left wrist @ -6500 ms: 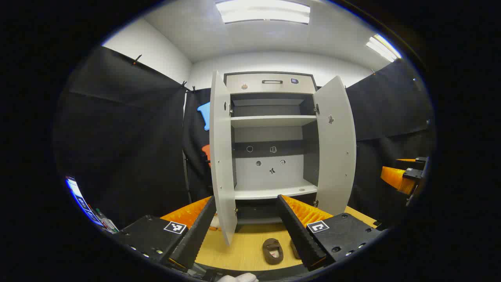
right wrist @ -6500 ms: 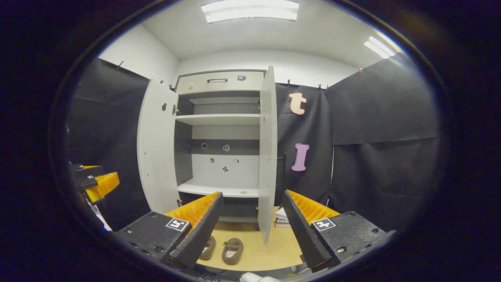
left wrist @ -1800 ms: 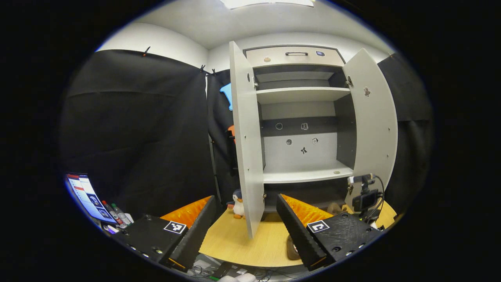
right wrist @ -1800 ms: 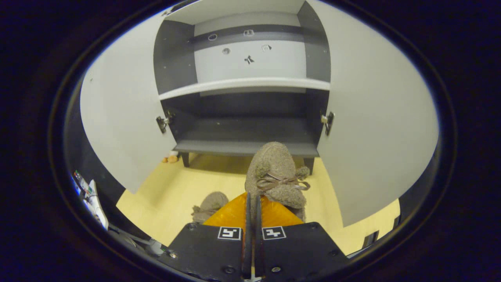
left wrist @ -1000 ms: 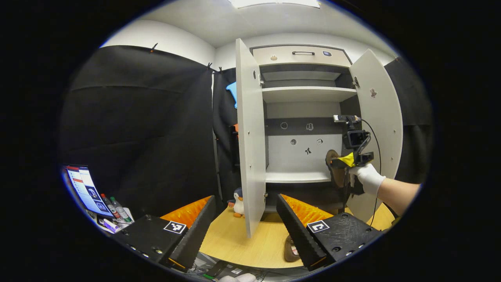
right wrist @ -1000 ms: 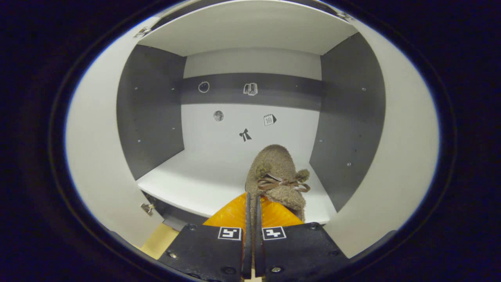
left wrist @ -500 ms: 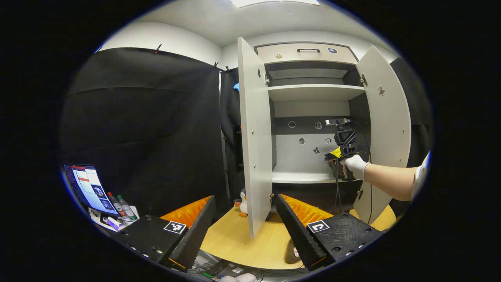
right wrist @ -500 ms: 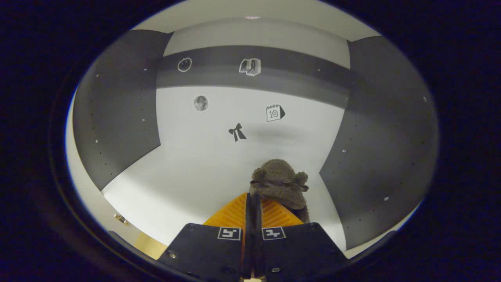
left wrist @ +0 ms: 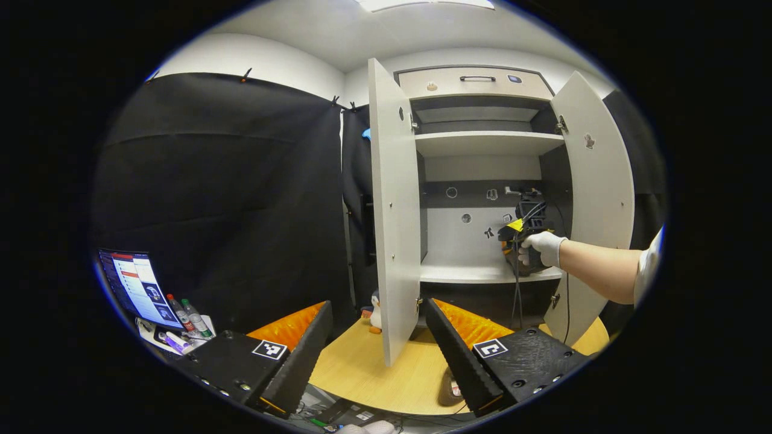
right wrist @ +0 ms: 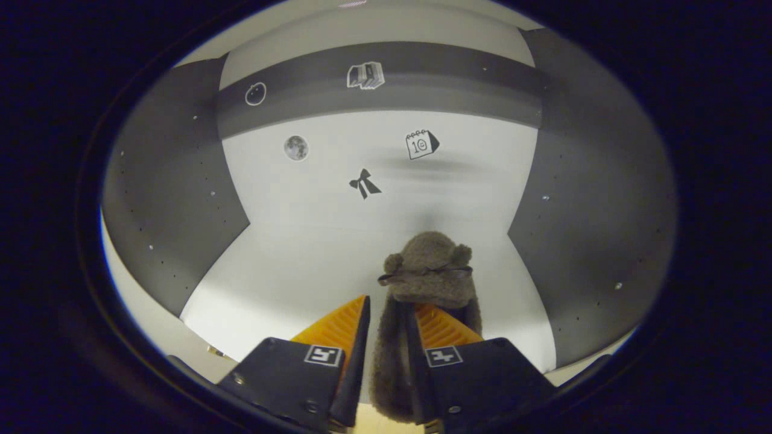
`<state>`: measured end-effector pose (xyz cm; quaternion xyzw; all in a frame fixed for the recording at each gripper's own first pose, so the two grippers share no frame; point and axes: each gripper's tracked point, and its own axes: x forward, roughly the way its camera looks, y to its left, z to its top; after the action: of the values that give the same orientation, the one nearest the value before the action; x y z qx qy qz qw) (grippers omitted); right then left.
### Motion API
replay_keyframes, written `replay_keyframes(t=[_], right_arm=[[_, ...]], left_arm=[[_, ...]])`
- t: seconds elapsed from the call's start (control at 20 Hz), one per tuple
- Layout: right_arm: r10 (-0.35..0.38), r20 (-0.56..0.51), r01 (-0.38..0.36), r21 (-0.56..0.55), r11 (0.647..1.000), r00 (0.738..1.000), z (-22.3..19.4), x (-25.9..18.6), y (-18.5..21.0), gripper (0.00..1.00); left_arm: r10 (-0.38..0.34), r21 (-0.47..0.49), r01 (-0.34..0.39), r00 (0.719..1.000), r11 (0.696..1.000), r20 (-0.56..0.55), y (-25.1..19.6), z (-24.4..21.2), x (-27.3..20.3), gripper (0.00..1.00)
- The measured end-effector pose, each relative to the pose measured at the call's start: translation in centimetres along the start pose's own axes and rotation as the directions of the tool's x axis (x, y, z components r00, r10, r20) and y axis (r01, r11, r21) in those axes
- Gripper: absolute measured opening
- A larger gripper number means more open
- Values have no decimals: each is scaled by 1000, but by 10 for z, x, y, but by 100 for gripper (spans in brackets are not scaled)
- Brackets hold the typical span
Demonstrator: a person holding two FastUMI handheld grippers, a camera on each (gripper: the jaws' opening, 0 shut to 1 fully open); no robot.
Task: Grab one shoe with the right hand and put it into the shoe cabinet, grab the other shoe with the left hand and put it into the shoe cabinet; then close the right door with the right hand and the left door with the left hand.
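A fuzzy brown shoe [right wrist: 428, 271] with a small bow lies on the white middle shelf [right wrist: 289, 271] of the shoe cabinet, toe toward the back wall. My right gripper [right wrist: 389, 301] stands open, its fingers apart on either side of the shoe's heel wall. In the left gripper view a gloved hand holds that gripper [left wrist: 515, 244] inside the cabinet, over the shelf [left wrist: 464, 272]. The other brown shoe [left wrist: 449, 389] lies on the wooden table, partly behind my left gripper's finger. My left gripper [left wrist: 377, 355] is open and holds nothing. Both doors, left [left wrist: 395, 211] and right [left wrist: 594, 199], stand open.
A penguin toy [left wrist: 375, 310] stands on the table [left wrist: 362, 374] by the left door's foot. A monitor [left wrist: 129, 283] and bottles [left wrist: 184, 310] sit at the far left. Small stickers mark the cabinet's back wall [right wrist: 362, 184]. A cable hangs down from the right gripper.
My right gripper carried the shoe up from the table onto the middle shelf, then its fingers parted from around the heel. The left gripper has hardly moved.
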<state>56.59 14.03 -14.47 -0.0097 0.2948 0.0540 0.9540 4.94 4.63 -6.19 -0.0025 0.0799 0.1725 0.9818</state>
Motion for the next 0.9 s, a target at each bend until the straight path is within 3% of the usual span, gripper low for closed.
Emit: replay_keyframes(t=[0.05,0.1,0.2,0.35,0.4,0.5,0.75,0.9], right_arm=[[2,19,-2,0,1000,1000,4,-9,2,47],[6,39,-6,2,1000,999,7,-19,3,60],[9,135,-10,10,1000,991,24,-45,5,76],[-15,302,19,-12,1000,953,43,-100,3,81],[-13,351,20,-18,1000,936,46,-122,5,88],[-1,426,13,-26,1000,905,44,-164,8,100],[44,510,-53,3,999,859,10,-254,13,100],[36,536,-42,-2,999,843,-21,-297,1,100]], left_arm=[[-7,-1,7,1000,1000,1,-1,1,-1,100],[-13,-1,13,1000,1000,3,-1,1,-1,96],[-24,0,24,1000,1000,11,1,2,-3,96],[-42,0,42,999,999,22,5,3,-6,96],[-46,4,45,999,999,24,7,3,-6,100],[-61,3,61,998,998,31,10,4,-8,96],[-106,8,106,992,994,61,14,8,-12,96],[-136,19,135,989,991,65,13,7,-13,96]])
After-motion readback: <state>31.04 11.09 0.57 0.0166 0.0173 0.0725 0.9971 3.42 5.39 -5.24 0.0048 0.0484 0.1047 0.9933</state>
